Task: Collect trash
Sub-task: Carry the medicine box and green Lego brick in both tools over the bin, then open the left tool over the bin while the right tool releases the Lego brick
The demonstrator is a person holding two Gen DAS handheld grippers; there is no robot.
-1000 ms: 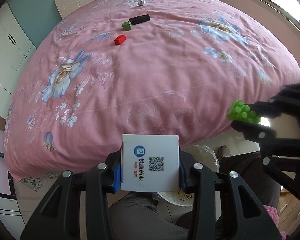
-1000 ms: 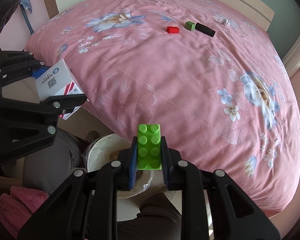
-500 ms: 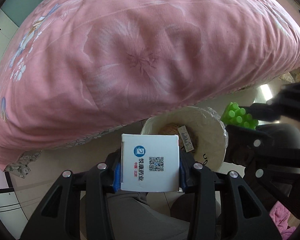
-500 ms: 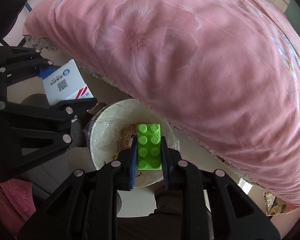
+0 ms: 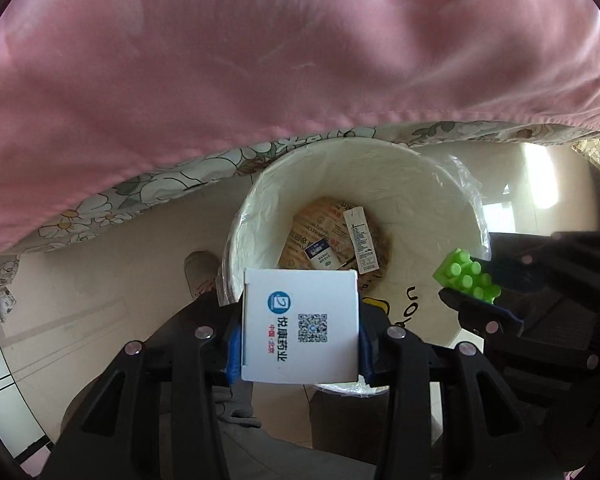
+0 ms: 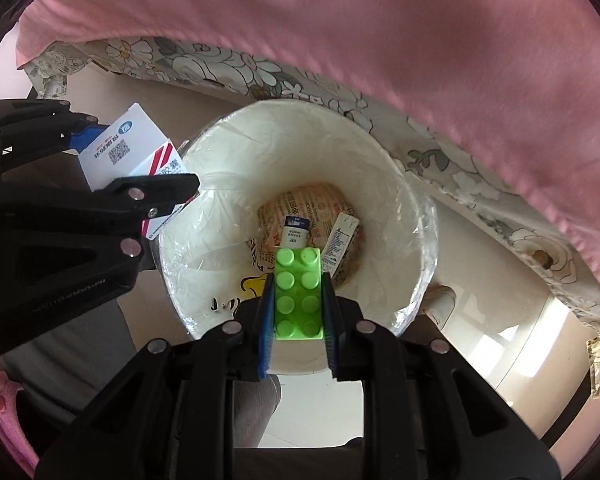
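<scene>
White box (image 5: 300, 326) squeezed tight in the left gripper (image 5: 300, 344), green toy brick (image 6: 299, 294) pinched in the right gripper (image 6: 298, 312), both over the white bin (image 5: 256, 216), pink bedspread (image 5: 260, 60) on the far side

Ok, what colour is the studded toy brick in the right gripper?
Bright green studded toy brick, clearest in the right wrist view.

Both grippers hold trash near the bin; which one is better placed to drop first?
Right: its green brick hangs over the bin opening, while the white box in the left gripper sits over the rim.
</scene>
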